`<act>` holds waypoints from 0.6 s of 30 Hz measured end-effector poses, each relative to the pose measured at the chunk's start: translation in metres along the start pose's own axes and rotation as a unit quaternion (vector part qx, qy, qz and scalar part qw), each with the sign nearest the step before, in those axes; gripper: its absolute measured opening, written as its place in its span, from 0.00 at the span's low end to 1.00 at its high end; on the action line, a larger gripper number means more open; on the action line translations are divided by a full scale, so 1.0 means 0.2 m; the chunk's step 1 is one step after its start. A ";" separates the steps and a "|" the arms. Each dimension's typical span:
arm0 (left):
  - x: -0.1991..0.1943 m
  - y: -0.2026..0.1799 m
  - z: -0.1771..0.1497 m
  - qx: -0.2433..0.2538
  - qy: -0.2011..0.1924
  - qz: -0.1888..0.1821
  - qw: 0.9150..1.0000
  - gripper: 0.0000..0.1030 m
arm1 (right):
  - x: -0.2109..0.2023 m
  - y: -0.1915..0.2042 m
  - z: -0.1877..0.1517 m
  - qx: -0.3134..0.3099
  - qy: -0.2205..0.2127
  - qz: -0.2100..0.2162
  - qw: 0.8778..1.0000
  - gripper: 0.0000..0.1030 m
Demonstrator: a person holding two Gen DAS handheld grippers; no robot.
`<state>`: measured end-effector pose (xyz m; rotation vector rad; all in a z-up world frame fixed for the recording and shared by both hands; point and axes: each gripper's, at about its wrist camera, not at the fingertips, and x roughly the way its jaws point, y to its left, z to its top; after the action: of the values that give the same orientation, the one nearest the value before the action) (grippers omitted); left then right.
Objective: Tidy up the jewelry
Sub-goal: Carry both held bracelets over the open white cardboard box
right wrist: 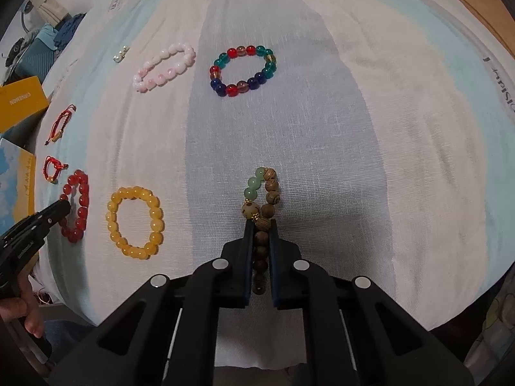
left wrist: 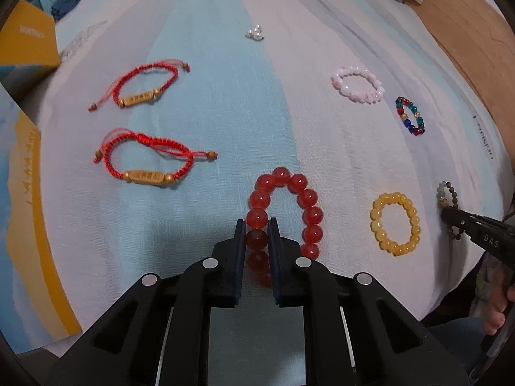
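Observation:
My left gripper (left wrist: 257,223) is shut on the near left side of a red bead bracelet (left wrist: 302,193) lying on the striped cloth; it also shows in the right wrist view (right wrist: 79,206). My right gripper (right wrist: 260,223) is shut on a brown wooden bead bracelet (right wrist: 268,193) with green beads; it shows small in the left wrist view (left wrist: 449,206). A yellow bead bracelet (left wrist: 395,223) (right wrist: 135,222) lies between the two grippers.
Two red cord bracelets (left wrist: 151,160) (left wrist: 145,85) lie at the left. A pink bead bracelet (left wrist: 359,84) (right wrist: 164,66), a multicolour bead bracelet (left wrist: 410,115) (right wrist: 243,70) and pearl earrings (left wrist: 255,33) lie farther off. Yellow boxes (left wrist: 29,41) stand at the left edge.

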<state>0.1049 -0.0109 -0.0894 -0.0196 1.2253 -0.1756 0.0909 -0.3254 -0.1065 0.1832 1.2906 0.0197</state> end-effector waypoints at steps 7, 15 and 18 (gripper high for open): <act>-0.01 -0.02 0.00 0.001 -0.008 -0.003 1.000 0.12 | -0.03 0.03 -0.02 0.004 -0.015 0.002 1.000 0.07; -0.13 -0.05 0.01 -0.004 -0.032 -0.019 0.999 0.12 | -0.15 0.04 -0.03 0.000 -0.054 0.019 0.998 0.07; -0.18 -0.06 0.02 -0.002 -0.043 -0.023 0.999 0.12 | -0.16 0.05 -0.04 -0.004 -0.059 0.017 0.998 0.07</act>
<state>0.0963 -0.0188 -0.0530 -0.0579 1.1400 -0.2097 0.0752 -0.3188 -0.0766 0.1966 1.1703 0.0431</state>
